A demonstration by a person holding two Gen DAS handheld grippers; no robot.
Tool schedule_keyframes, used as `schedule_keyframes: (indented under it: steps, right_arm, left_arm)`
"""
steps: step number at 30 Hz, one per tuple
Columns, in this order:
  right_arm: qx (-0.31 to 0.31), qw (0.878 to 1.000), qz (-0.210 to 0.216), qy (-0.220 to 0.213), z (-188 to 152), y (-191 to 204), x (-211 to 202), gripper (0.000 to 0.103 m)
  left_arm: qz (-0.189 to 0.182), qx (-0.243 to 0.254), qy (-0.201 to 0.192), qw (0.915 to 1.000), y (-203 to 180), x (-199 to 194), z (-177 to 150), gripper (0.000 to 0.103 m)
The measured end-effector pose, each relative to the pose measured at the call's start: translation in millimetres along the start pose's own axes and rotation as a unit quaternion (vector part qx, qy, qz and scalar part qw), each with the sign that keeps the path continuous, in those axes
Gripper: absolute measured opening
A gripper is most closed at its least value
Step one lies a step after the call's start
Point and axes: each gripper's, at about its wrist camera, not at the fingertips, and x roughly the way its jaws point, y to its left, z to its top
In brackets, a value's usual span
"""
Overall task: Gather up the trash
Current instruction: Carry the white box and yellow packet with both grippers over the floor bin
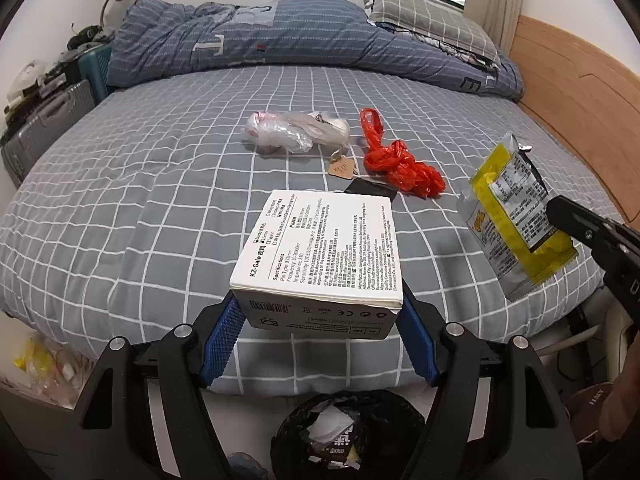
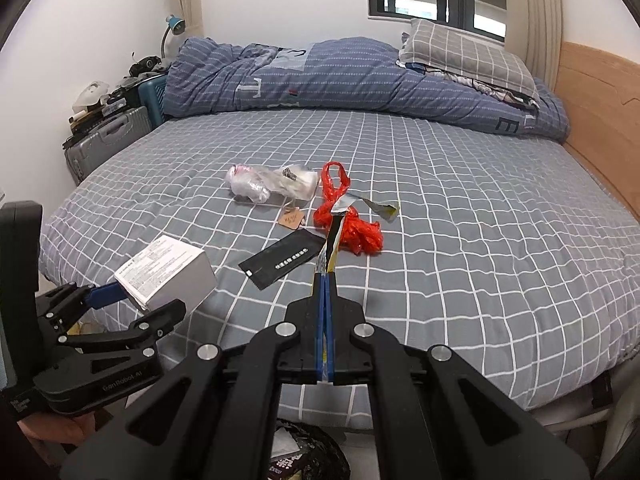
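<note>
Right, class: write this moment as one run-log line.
left gripper: shut on white box | right gripper: shut on snack wrapper | bin: below | red bag: on bed

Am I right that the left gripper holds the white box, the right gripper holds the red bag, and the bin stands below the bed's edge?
Not quite: the right gripper is shut on the yellow wrapper, as the left wrist view shows. The red bag lies loose on the bed. The left gripper does hold the white box, and the bin stands below the bed's edge.

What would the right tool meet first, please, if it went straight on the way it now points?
Probably the red plastic bag on the bed; the right tool, shut on a snack wrapper, points toward it, though depth is unclear.
</note>
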Motion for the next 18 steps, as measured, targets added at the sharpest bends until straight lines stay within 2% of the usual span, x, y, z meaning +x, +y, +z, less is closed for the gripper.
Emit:
schedule_keyframes:
  steps: [6,18]
  right_arm:
    - [0.000,1.000,0.001,0.002,-7.4,2.3,-6.7,0.000]
    - [-0.001,1.000,0.001,0.013,-45.0,15.6,-33.0,0.000]
  left_arm:
    - [-0.005,0.003,0.002,1.0000,-3.5,-10.0,-11.2,0.069]
    - [-0.018,0.013,0.007,0.9997,-11.6,-30.2,-37.0,0.069]
